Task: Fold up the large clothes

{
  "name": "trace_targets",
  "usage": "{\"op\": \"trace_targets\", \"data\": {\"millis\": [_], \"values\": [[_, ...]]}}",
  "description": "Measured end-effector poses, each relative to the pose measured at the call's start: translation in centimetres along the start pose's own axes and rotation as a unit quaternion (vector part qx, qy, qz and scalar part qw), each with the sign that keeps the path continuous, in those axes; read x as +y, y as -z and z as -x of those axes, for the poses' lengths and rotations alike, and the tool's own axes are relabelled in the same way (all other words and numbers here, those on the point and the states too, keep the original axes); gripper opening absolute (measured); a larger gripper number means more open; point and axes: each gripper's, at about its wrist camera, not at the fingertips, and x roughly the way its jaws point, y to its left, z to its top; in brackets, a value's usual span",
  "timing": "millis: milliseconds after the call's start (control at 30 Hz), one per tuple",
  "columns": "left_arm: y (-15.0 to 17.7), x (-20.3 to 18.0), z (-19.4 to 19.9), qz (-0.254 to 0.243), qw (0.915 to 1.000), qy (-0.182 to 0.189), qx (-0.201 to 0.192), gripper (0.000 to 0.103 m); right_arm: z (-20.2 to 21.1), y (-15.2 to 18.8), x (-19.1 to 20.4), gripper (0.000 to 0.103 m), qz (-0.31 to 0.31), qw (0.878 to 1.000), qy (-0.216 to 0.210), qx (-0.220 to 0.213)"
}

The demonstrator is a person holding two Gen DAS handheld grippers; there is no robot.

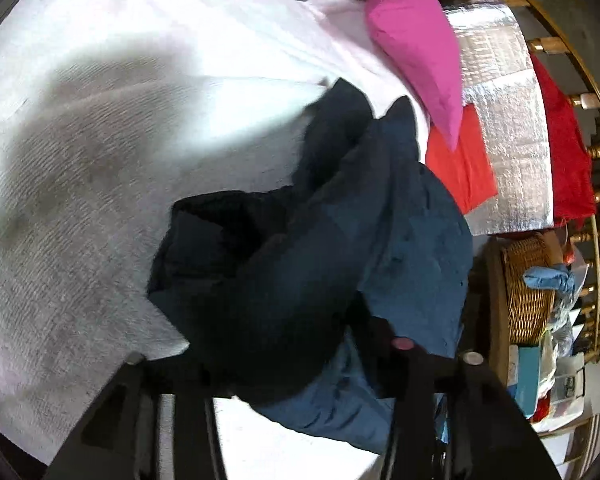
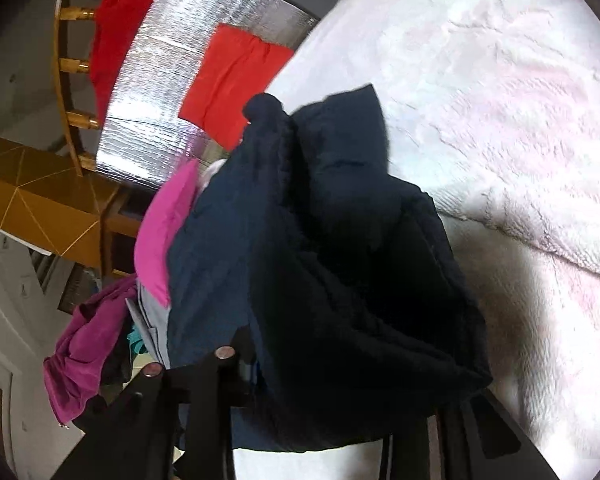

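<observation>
Garment: a dark navy garment hangs bunched and lifted above the white bedspread, casting a shadow on it.
Left gripper: fingers buried in navy cloth; their spread cannot be told.
Right gripper: likewise draped in the fabric, its opening hidden.
Beyond the bedspread: a pink pillow at its edge, a red cloth on a silver quilted sheet.
Beside the sheet: a wicker basket.

Navy garment, white ribbed bedspread, pink cloth, silver quilted sheet.
</observation>
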Motion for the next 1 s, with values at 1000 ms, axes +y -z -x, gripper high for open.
{"op": "trace_targets", "data": {"millis": [1000], "values": [[8.5,-11.1,3.5,-0.389,0.8671,-0.254,-0.180,0.076,1.5,1.5,6.4,0.053,0.258,0.947,0.189,0.007]]}}
